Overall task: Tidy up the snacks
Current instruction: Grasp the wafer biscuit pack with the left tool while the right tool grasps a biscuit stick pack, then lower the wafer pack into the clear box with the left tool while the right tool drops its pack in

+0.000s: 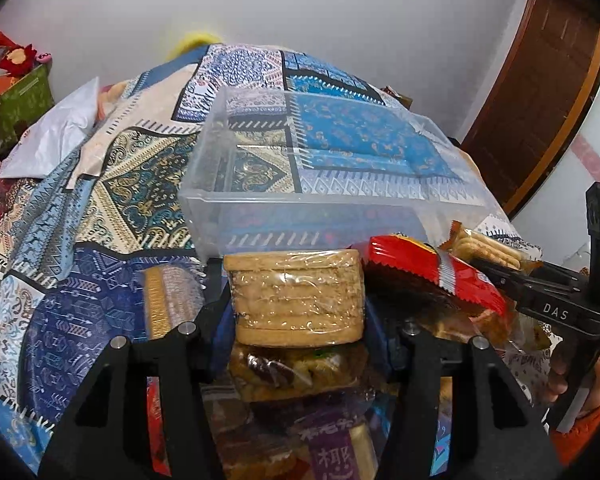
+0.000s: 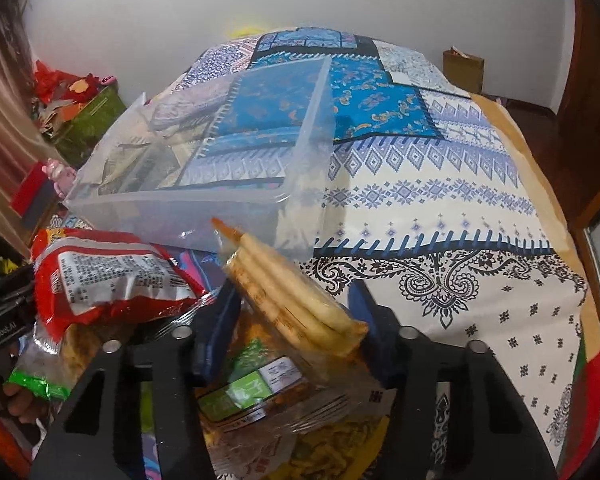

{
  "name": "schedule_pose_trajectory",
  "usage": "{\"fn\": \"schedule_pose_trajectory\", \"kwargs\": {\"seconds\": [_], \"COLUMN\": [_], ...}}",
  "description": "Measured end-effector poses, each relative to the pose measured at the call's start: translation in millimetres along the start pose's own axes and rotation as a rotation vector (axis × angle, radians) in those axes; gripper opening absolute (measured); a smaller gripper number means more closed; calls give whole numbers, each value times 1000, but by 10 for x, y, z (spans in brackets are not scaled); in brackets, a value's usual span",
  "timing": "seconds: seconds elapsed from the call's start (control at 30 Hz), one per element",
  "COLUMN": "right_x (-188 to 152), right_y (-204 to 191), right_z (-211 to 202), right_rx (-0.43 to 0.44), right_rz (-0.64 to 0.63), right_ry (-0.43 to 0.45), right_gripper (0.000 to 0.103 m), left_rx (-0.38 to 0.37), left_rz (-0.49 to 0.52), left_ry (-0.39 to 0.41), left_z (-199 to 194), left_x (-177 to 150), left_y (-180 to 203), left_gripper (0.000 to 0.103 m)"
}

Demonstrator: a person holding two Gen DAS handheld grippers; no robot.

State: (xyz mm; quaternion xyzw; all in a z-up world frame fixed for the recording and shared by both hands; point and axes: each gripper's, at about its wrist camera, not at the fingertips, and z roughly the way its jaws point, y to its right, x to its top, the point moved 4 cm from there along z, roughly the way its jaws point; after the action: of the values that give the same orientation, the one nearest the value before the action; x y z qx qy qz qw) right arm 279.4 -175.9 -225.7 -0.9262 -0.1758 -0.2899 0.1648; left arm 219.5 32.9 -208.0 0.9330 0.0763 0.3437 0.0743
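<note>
On the patterned bedspread (image 1: 100,208) sits a clear plastic bin (image 1: 300,200), and everything else gathers on its near side. Just in front of the bin, the left gripper (image 1: 296,320) is clamped on a wrapped stack of round biscuits (image 1: 296,292), a blue pad pressing each side of the stack. To the right of the bin's near wall, the right gripper (image 2: 296,320) grasps a clear pack of long crackers (image 2: 292,292) tilted up toward the bin's corner, its pads tight against the wrapper. Between the two, a red snack bag (image 1: 432,272) lies atop a heap of other snack packets (image 2: 260,392) below the bin.

Only the left wrist view shows the right gripper from outside, black with a hand (image 1: 580,380) in an orange sleeve behind it, plus a white pillow (image 1: 56,136) far left of the bin. Only the right wrist view shows the printed back of the red bag, a green-labelled packet (image 2: 252,388) under the crackers, and a brown paper bag (image 2: 463,70) beyond the bin.
</note>
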Motion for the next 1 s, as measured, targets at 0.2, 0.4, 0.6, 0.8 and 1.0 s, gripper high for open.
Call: {"fn": "schedule_pose_trajectory", "kwargs": {"seconds": [0.2, 0.4, 0.6, 0.8, 1.0], "right_x": [2, 18, 73, 222, 388], "right_y": [-79, -148, -205, -271, -333], "right_z": [-179, -389, -649, -875, -832], "right_rx": [-18, -9, 0, 30, 40], "right_rz": [-43, -65, -69, -67, -69], "right_ry": [43, 90, 170, 246, 275], "right_gripper": [33, 23, 21, 21, 21], "left_rx": [11, 12, 26, 32, 38], "left_rz": [8, 25, 47, 39, 37], "left_ry": [29, 79, 152, 202, 242], "left_z": [-175, -421, -677, -809, -816], "left_x": [10, 37, 148, 338, 576], "left_y": [0, 44, 75, 41, 6], "left_gripper": [55, 55, 55, 55, 55]}}
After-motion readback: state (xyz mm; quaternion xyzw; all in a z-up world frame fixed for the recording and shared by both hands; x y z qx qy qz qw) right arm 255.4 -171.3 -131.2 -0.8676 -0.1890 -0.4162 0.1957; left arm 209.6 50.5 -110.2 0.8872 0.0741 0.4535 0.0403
